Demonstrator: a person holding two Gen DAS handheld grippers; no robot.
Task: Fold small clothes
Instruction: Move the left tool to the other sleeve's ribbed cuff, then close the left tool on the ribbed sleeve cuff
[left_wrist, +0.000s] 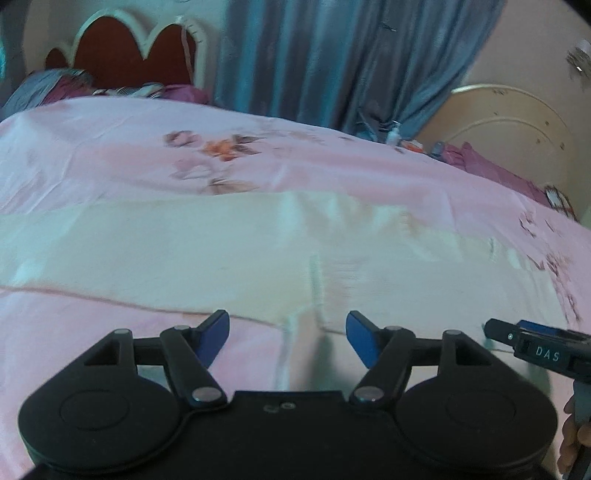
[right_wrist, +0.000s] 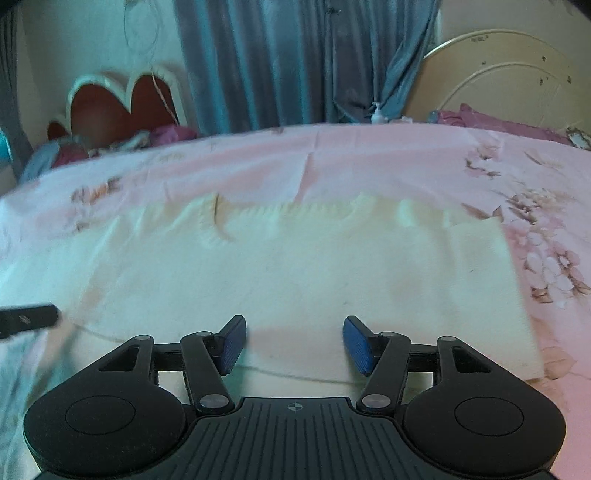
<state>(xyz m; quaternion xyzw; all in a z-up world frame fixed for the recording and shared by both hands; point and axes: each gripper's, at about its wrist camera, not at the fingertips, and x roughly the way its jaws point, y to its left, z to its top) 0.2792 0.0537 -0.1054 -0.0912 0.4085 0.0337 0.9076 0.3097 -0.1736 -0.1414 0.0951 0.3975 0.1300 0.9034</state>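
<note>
A cream-white garment (left_wrist: 229, 243) lies spread flat across the pink flowered bedsheet (left_wrist: 110, 155). In the right wrist view the same garment (right_wrist: 295, 266) fills the middle, its ribbed far edge rumpled and its right edge straight. My left gripper (left_wrist: 287, 338) hovers open over the garment's near edge, nothing between its blue pads. My right gripper (right_wrist: 294, 343) is open too, above the near hem, empty. The right gripper (left_wrist: 535, 345) also shows at the far right of the left wrist view, with a hand below it. The left gripper's tip (right_wrist: 29, 319) shows at the left edge.
A red scalloped headboard (left_wrist: 133, 55) and pillows (left_wrist: 55, 88) stand at the far left. Blue curtains (left_wrist: 332, 59) hang behind the bed. A cream round bed end (right_wrist: 509, 81), a purple cloth (right_wrist: 491, 118) and a small bottle (right_wrist: 377, 115) are at the far right.
</note>
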